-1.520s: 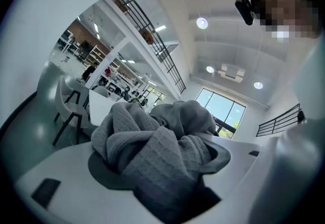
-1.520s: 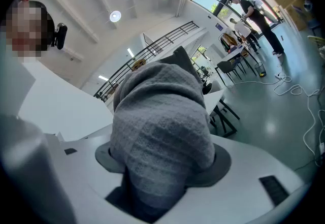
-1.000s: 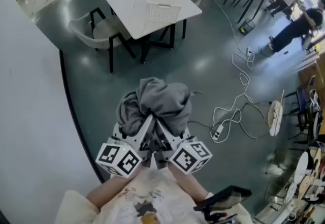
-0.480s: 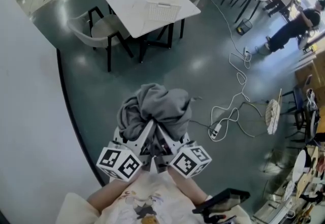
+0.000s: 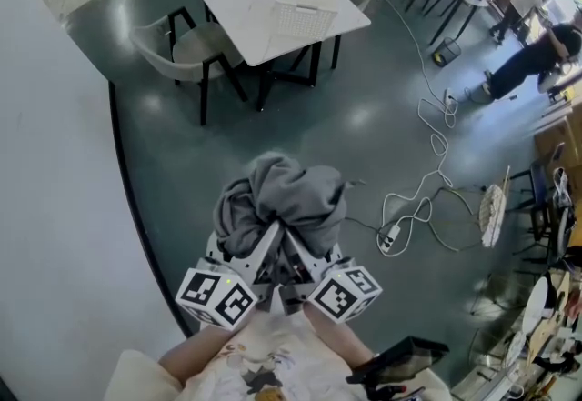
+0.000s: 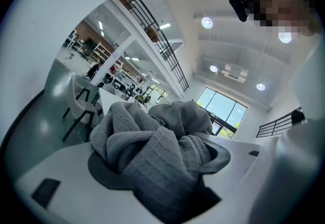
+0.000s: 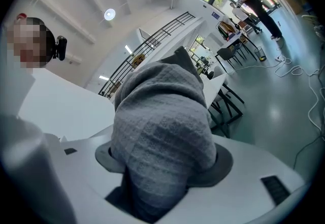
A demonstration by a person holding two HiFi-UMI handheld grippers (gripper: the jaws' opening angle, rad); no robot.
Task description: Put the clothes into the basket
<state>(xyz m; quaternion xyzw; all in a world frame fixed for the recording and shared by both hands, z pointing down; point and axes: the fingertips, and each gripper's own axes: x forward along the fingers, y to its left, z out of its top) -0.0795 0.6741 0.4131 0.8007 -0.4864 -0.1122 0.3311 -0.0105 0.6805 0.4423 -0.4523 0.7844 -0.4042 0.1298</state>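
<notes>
Stands over a dark, glossy floor (image 5: 318,117) in a large open hall, with a curved white wall (image 5: 55,208) to the left of the left gripper (image 5: 261,243). Faces, well ahead of both claws, a white table (image 5: 245,13) bearing a white basket (image 5: 305,10), with grey chairs (image 5: 195,45) drawn up around it. Shows a white cable (image 5: 427,185) and a power strip (image 5: 389,238) lying on the floor off to the right of the right gripper (image 5: 305,245). Pinches a bundle of grey clothes (image 5: 284,199) in both claws side by side, jaws partly spread and pressed onto the knitted fabric. Holds the bundle clear of the floor, just ahead of the claw tips and well apart from the basket.
</notes>
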